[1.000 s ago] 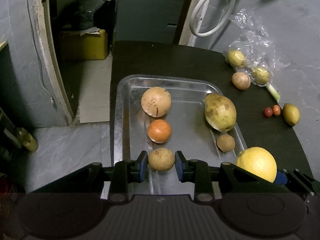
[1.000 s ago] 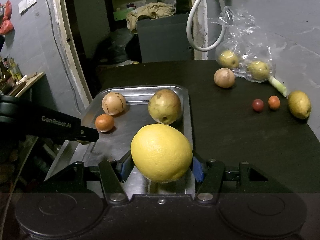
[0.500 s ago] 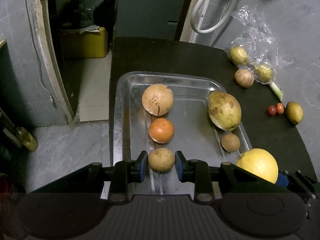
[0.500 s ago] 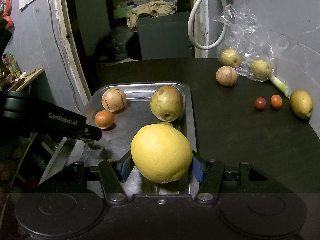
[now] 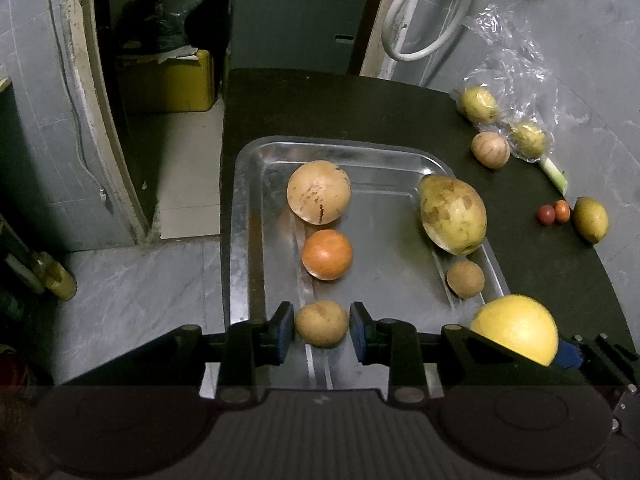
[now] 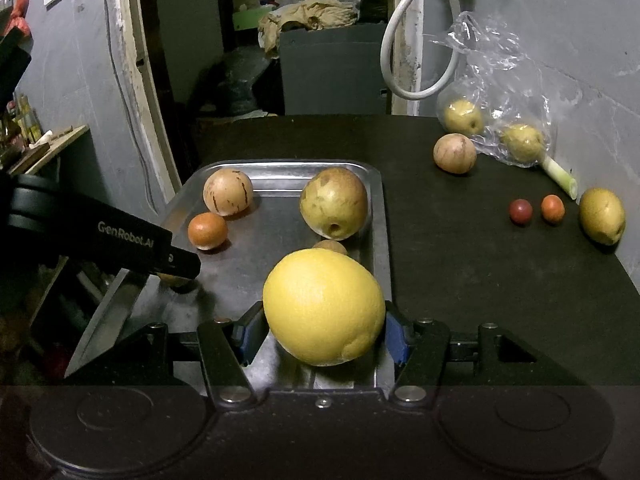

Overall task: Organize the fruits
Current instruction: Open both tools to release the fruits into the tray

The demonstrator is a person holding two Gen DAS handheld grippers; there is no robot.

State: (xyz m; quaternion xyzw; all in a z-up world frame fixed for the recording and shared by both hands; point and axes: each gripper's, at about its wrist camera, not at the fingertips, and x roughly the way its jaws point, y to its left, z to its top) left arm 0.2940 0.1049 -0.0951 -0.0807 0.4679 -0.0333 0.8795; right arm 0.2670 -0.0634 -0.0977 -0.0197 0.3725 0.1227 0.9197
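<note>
White lettering "GenRobot.AI" readable on black side of left gripper [image 6: 172, 268], seen in right wrist view. No other legible text, label or number anywhere.

Both wrist views close, sharing tray [image 5: 248, 216].

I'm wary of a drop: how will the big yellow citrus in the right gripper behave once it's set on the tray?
The big yellow citrus fills the right gripper from pad to pad, so it is probably heavy. Being round, it will likely roll on the smooth metal tray. Its dimpled rind should give the pads fair grip.
</note>
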